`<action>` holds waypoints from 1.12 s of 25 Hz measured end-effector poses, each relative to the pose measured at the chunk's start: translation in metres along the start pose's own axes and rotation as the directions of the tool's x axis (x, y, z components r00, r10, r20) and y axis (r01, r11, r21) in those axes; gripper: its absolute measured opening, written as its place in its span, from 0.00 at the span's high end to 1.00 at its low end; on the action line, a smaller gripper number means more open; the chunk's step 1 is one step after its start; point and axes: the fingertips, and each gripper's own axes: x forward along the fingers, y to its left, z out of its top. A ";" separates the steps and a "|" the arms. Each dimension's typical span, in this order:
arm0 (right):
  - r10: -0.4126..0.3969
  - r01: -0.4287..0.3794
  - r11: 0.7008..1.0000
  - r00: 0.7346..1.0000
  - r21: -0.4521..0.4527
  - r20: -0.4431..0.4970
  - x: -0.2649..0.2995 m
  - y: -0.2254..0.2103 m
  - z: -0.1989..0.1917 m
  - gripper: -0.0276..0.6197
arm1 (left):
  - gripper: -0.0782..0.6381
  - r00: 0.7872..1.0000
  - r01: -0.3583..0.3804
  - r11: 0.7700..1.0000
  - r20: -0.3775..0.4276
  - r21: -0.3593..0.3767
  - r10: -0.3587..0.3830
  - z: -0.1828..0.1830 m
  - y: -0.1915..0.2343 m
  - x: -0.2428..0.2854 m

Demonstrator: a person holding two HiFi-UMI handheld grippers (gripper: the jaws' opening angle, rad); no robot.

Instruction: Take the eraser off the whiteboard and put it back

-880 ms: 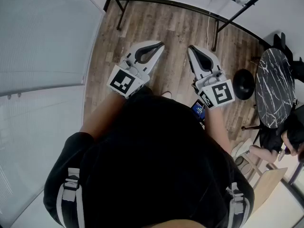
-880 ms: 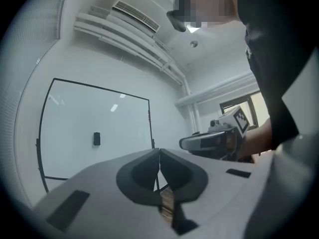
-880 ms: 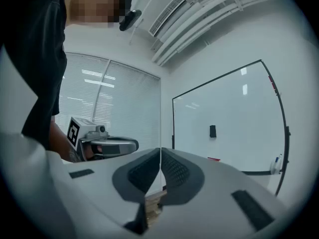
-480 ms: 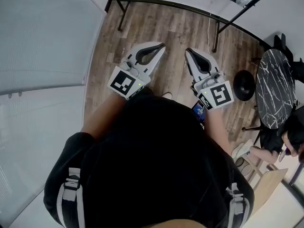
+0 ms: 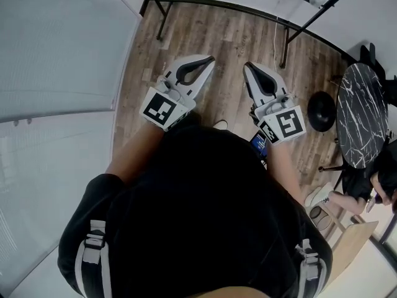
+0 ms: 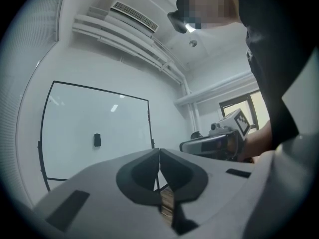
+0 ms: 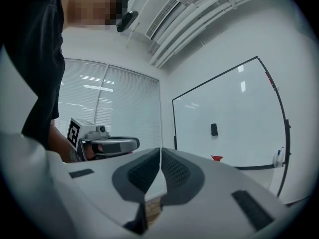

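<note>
Fingers (image 6: pixel 137 176) on the left gripper (image 5: pixel 208 59) are pressed together with nothing between them. The right gripper (image 5: pixel 248 65) is shut tight and empty too. Both grippers are held out level in front of the person, side by side and a little apart, over the wood floor (image 5: pixel 205 30). I think they are held like this because the job has not begun. The person stands well back from the whiteboard (image 7: pixel 239 108), and nothing has been picked up. Both grippers point at the whiteboard, so it looks like the person is getting ready to walk to it.

The eraser (image 7: pixel 214 129) is stuck on the whiteboard, near the middle, well apart from both grippers. It looks like a small dark block, taller than it is wide. It is far off and tiny, so I cannot tell what it is made of or how thick it is. It hangs on the flat whiteboard with nothing under it, so it likely sticks by a magnet. A small red thing (image 7: pixel 216 158) sits at the bottom edge, below the eraser. To take the eraser, one gripper must first spread its fingers, then close on the block's sides.
</note>
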 end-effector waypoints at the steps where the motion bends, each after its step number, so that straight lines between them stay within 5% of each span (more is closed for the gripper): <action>1: 0.002 -0.002 1.000 1.000 0.002 0.002 0.001 0.000 0.000 0.94 | 0.88 1.000 -0.002 1.000 0.001 0.001 0.002 0.001 0.000 0.000; 11: -0.018 0.019 1.000 1.000 0.023 -0.017 0.049 -0.016 -0.003 0.94 | 0.88 0.999 -0.023 1.000 0.030 -0.020 0.023 0.000 0.050 0.001; 28: -0.063 0.063 0.998 0.996 0.000 -0.056 0.190 -0.041 0.011 0.94 | 0.88 0.998 0.045 0.998 0.039 -0.049 -0.043 -0.007 0.195 0.021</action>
